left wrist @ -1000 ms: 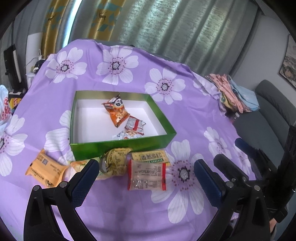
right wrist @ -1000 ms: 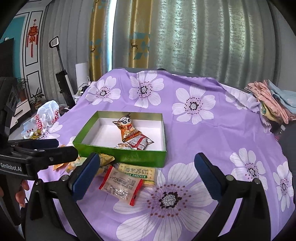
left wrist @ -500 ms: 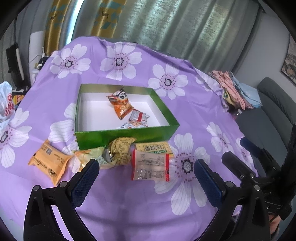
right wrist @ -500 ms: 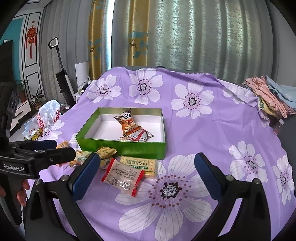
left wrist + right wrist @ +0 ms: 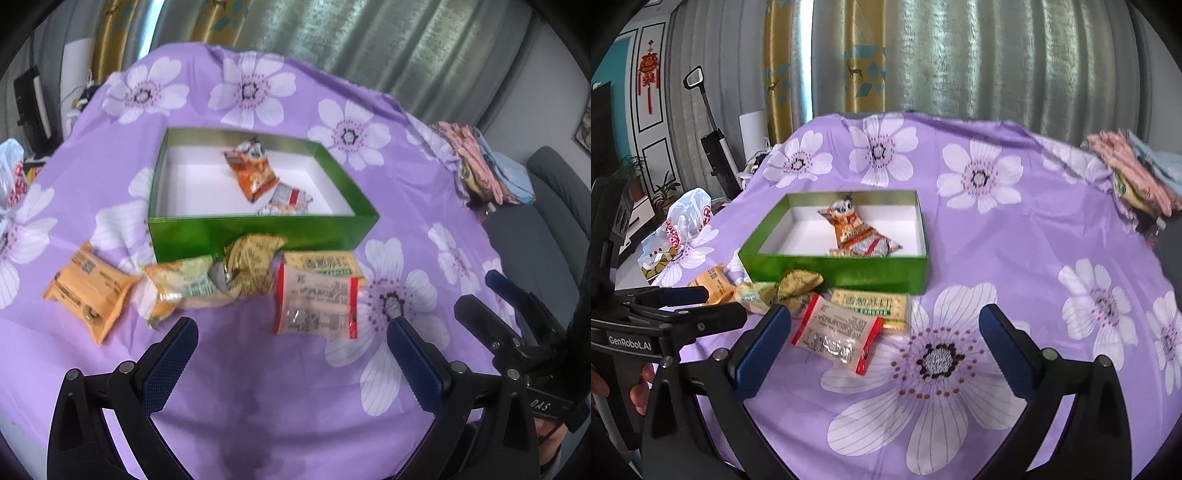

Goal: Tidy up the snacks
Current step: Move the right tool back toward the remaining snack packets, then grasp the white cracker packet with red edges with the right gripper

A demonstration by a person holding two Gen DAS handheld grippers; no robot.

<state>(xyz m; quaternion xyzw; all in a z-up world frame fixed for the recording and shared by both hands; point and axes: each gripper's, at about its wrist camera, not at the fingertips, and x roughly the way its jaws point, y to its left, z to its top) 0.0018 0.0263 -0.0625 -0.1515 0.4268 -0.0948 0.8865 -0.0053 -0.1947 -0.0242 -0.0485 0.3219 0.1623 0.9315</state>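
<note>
Right wrist view, left claw (image 5: 698, 306) marked "GenRobot.AI"

left gripper body (image 5: 629, 338): "GenRobot.AI" in white letters, easy to read from the right wrist view

right gripper body (image 5: 540, 405): "DAS", upside down and cut off (probably part of a longer word)

yellow cracker packet (image 5: 871, 302): Chinese characters on top and a green strip below ending in "CRACKER", lying just ahead of the right gripper's fingers, against the green box

red-edged clear packet (image 5: 836, 332): rows of small print, too tiny to read

orange packet (image 5: 86, 284): a QR code and some lettering, too blurred to read
</note>
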